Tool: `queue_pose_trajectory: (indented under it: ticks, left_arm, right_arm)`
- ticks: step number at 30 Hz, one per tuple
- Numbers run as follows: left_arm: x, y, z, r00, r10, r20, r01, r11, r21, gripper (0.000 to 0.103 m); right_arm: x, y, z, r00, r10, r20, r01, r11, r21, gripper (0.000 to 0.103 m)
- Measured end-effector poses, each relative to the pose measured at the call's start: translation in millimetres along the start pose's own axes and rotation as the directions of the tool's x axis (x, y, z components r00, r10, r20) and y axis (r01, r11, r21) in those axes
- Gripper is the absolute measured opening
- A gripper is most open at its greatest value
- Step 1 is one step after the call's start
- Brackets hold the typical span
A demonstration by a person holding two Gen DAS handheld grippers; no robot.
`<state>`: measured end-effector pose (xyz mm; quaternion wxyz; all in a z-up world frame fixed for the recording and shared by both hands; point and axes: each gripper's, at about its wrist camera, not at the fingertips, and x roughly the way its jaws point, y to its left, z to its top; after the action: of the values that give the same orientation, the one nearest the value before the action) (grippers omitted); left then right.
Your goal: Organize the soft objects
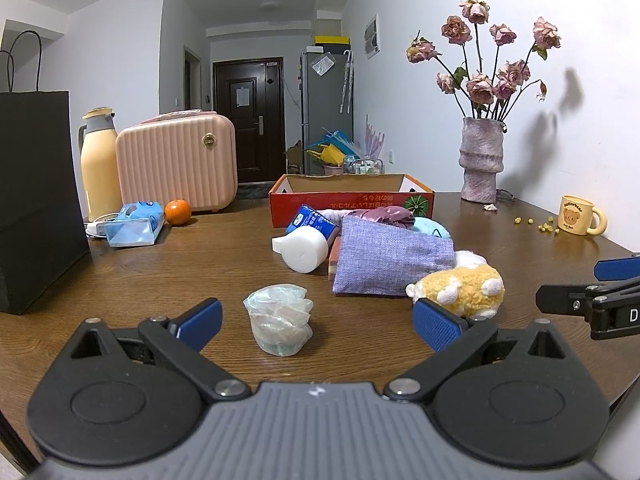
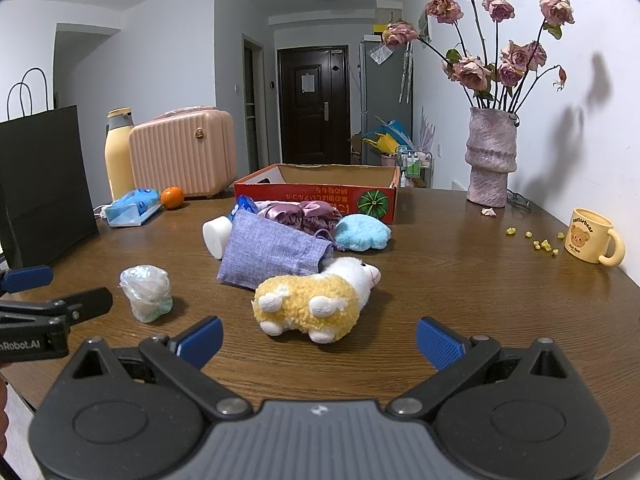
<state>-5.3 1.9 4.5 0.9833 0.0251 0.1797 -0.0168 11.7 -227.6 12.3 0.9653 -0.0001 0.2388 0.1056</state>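
Left gripper (image 1: 318, 326) — jaws spread wide, holding nothing — faces a crumpled plastic bag (image 1: 279, 319) on the wooden table (image 1: 160, 280). Right gripper (image 2: 319, 342), equally wide and empty, faces a yellow-and-white plush sheep (image 2: 316, 300) lying on its side, touching a lilac fabric pouch (image 2: 272, 254). Behind: a blue plush (image 2: 362, 232) and a red cardboard box (image 2: 316, 194).

My view: a brown wooden table (image 2: 440, 280) with clutter on it.

Centre frame I see a plush sheep (image 2: 316, 300), a purple pouch (image 2: 272, 256) and a crumpled bag (image 2: 146, 292); behind them a red box (image 2: 316, 196). Upper left stand a black bag (image 2: 44, 184), flask (image 2: 118, 152), case (image 2: 184, 152) and orange (image 2: 172, 197); at right a vase (image 2: 491, 160) and mug (image 2: 590, 242).
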Motion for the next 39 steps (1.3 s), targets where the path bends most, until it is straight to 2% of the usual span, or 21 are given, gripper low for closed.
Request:
queue_pose_trajectory:
  ticks: [19,39]
  left_arm:
    - [15.1,7.9,-0.6,1.0,0.01,-0.015,-0.01,1.0,-0.016,0.103]
    - [46.1,23.3,-2.5,0.997,0.035,-0.064,-0.038,0.999,-0.033,0.103]
  right_arm:
    - [16.6,3.7,4.3,1.0,-0.008,-0.018,0.008,1.0,-0.024,0.103]
    - [71.0,13.0,10.9,0.996,-0.004,-0.091,-0.001,0.999,-0.052,0.103]
